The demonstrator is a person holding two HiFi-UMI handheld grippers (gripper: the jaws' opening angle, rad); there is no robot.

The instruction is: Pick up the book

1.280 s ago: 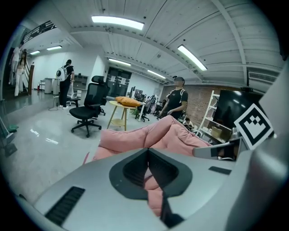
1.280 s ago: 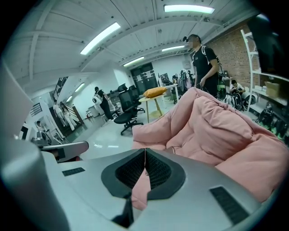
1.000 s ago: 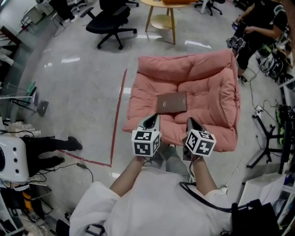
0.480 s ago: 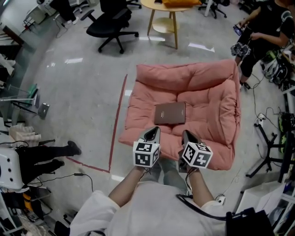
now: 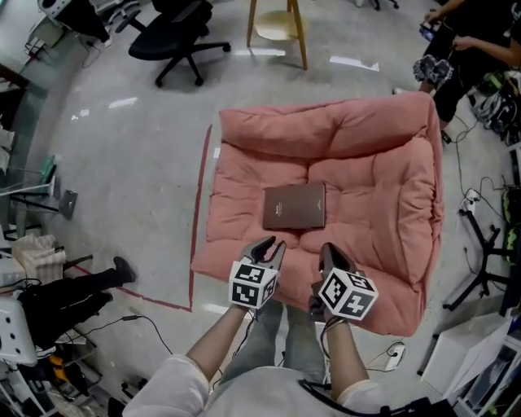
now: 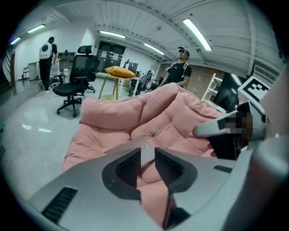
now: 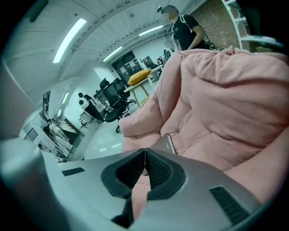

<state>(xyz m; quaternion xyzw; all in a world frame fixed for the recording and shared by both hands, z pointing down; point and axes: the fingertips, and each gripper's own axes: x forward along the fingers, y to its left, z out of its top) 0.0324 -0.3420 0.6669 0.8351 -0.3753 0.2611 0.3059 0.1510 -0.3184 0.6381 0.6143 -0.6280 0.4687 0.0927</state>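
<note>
A brown book [image 5: 295,206] lies flat in the middle of a big pink cushion [image 5: 366,138] on the floor. Both grippers hover over the cushion's near edge, just short of the book and apart from it. My left gripper [image 5: 267,245] points at the book's near left corner; its jaws are opening, with a narrow gap and nothing between them. In the left gripper view [image 6: 147,152] the book [image 6: 145,144] shows just beyond the tips. My right gripper [image 5: 327,249] is shut and empty; in its own view [image 7: 144,151] the book [image 7: 165,142] lies ahead.
A red tape line [image 5: 199,212] runs along the cushion's left side. A black office chair [image 5: 175,37] and wooden table legs [image 5: 277,24] stand beyond the cushion. A person [image 5: 468,41] stands far right. A black stand [image 5: 488,244] and cables lie at the right.
Both grippers have come down and forward toward the cushion's near edge, and the book now looks closer. The left jaws have parted slightly.
</note>
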